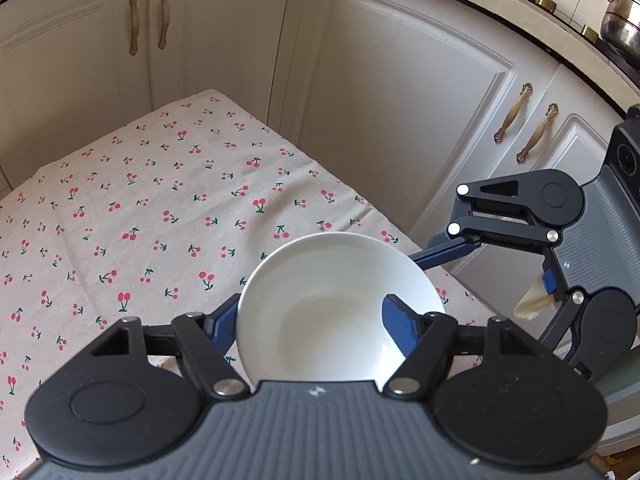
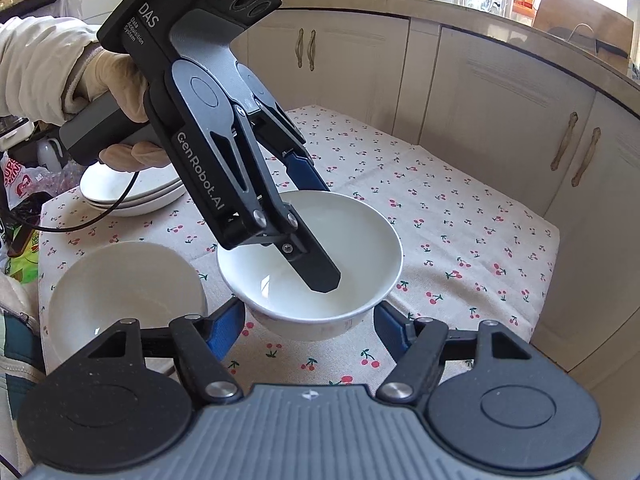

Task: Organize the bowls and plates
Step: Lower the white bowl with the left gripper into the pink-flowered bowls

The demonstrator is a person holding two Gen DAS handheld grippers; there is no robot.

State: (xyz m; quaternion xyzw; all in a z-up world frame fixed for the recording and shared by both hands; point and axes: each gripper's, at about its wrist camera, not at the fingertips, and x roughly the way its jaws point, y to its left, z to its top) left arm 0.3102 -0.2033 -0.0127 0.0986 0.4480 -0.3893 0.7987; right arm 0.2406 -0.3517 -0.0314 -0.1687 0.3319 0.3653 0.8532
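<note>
A white bowl [image 2: 316, 256] is held clear of the cherry-print tablecloth [image 2: 460, 240], pinched at its rim by the left gripper [image 2: 316, 232]: one black finger is seen inside the bowl, and one blue-padded finger is pressed on the outer wall behind. In the left wrist view the same bowl [image 1: 340, 308] fills the space between the blue pads, one pad inside, one outside. The right gripper [image 2: 310, 320] is positioned just below and in front of the bowl, its fingers spread wide and nothing touched by them; in the left wrist view the right gripper [image 1: 444, 252] is seen reaching in from the side, one blue finger tip close to the bowl's far rim. A second white bowl [image 2: 124, 292] is set on the cloth to the side, and a stack of white plates [image 2: 128, 192] is seen farther back. On the left gripper's body, "DAS", "Data Acquisition System" and "GenRobot.AI" are printed. It is gripped by a gloved hand [image 2: 112, 88]. Cream cabinets [image 2: 500, 120] stand behind the table.
</note>
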